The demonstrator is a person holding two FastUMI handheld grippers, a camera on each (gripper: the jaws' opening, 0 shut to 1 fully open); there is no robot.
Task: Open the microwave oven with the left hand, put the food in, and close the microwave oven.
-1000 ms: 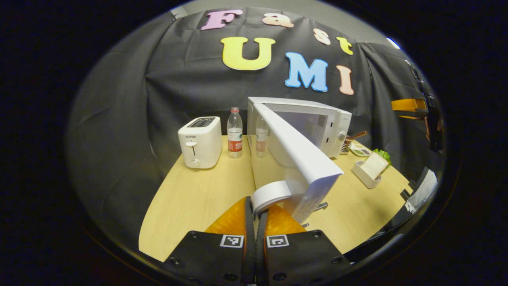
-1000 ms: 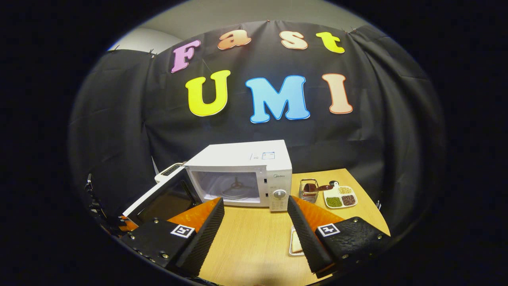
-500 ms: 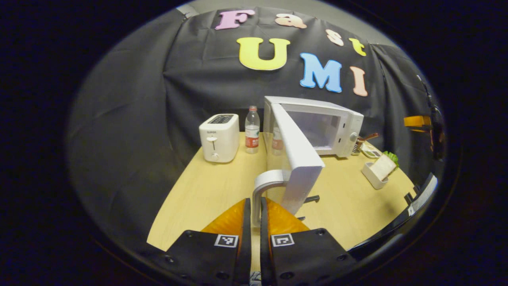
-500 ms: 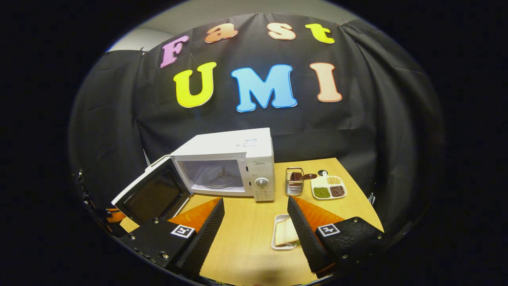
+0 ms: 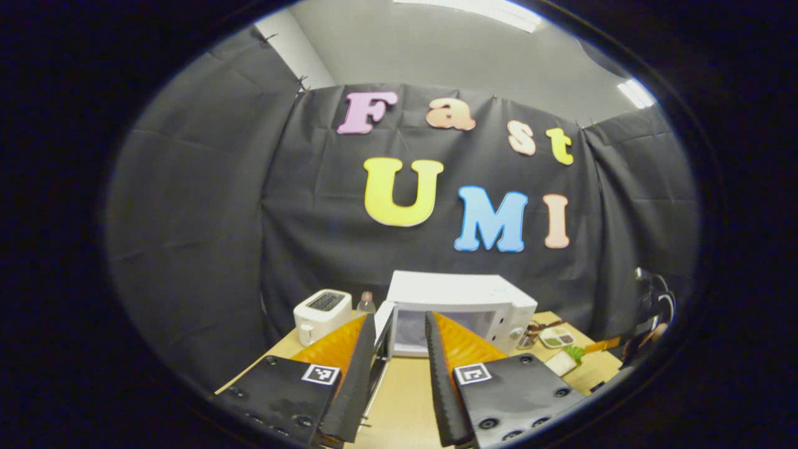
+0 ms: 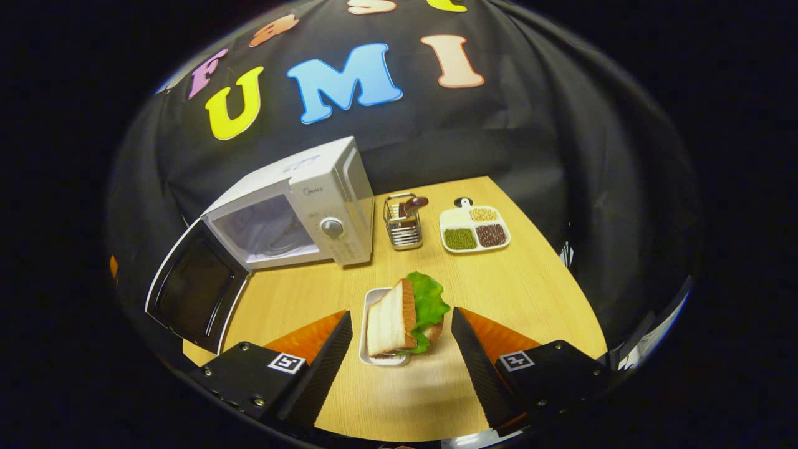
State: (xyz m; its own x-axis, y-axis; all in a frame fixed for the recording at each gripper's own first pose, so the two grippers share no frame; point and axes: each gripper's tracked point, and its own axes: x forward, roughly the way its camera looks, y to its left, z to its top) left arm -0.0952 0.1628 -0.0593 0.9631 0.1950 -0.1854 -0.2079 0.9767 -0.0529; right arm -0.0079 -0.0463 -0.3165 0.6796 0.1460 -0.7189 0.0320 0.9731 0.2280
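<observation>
Both grippers' fingers are apart, the right gripper straddling the sandwich; the microwave door hangs open.

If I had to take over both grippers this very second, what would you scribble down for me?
Left gripper: open, holding nothing, off the door.
Right gripper: open, one finger on each side of the sandwich, which leans in its small white tray on the table; not gripped.
Microwave oven: door swung wide open, cavity empty.
Done: opening.
Left: grasp the tray with the sandwich, put it inside, shut the door.
</observation>
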